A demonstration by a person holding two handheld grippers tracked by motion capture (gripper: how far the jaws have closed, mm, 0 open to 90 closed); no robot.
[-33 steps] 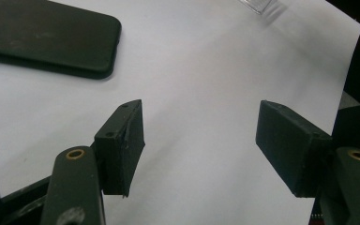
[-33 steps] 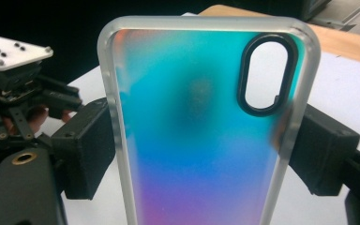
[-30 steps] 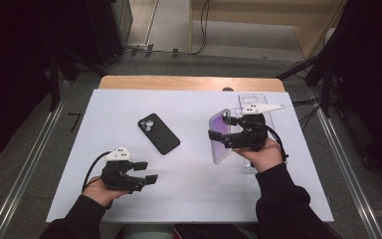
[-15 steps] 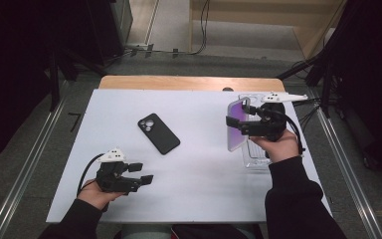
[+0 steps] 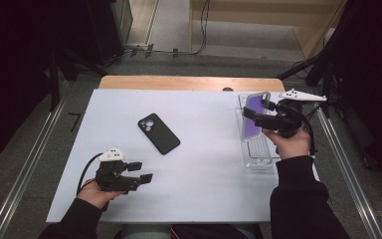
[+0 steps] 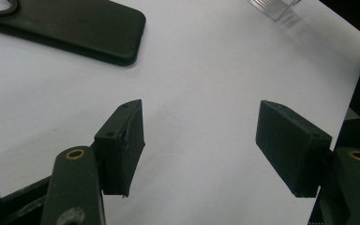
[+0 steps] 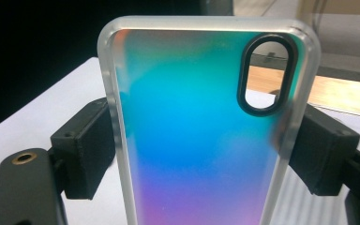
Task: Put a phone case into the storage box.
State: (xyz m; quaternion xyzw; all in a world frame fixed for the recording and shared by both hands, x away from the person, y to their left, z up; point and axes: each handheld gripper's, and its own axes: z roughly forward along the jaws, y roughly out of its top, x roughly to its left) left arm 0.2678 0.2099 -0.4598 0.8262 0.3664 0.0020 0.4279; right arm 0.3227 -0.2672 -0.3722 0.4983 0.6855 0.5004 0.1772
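Since the picture taken a second earlier, the iridescent phone case (image 5: 252, 121) has been carried by the right gripper (image 5: 264, 115) from mid-table to the far right, above the clear tray (image 5: 256, 158). The left gripper (image 5: 138, 175) has been drawn back a little toward the near left corner. This is judged to mean that transport is nearly done and that lowering into the tray is the step left.

The case is held upright, clamped across its width by the two black jaws, one pad on each long edge, as seen in the right gripper view (image 7: 201, 140). Whether its lower edge touches the tray cannot be told.

The case shows a frosted clear rim, a back shading from teal through blue to violet, and a black oval camera opening (image 7: 266, 75) at its upper corner.

The left gripper is held wide open and empty, just above the white table (image 6: 206, 61). The black phone case (image 5: 158, 134) lies flat near the table's middle, well apart from both grippers.
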